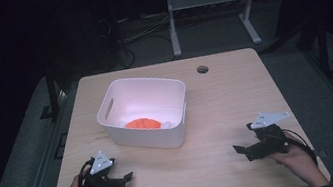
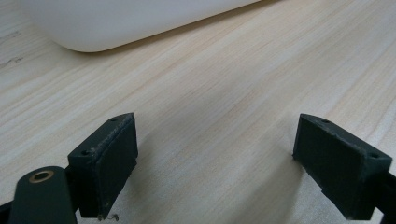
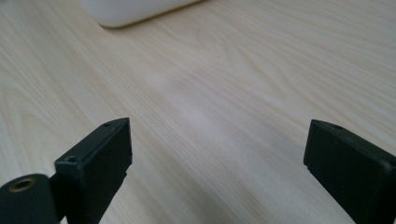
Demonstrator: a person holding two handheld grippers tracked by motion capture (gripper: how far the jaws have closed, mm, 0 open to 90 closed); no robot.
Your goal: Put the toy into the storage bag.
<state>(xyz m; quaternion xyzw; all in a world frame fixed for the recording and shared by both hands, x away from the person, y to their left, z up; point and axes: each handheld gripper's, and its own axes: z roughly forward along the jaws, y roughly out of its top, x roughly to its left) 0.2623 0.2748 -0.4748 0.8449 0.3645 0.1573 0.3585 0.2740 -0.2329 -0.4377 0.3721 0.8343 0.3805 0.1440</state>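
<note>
- One white bin (image 1: 143, 113) sits on the wooden table (image 1: 218, 110), ahead of both sets of fingers and closer to the left ones; its rounded corner (image 2: 88, 28) peeks in at the top of the left gripper view.
- One orange thing (image 1: 142, 123) lies in the bottom of the bin, with something white beside it that I can't make out.
- Two grippers, one per hand: left gripper (image 1: 126, 177) and right gripper (image 1: 237, 149), both low over the near edge, tips pointing toward each other, well apart.
- Both have their fingers spread wide with only bare wood between them, so nothing's pinched.
- One round hole (image 1: 202, 69) in the tabletop beyond the bin.
- Nothing blocks the way between fingers and bin.
</note>
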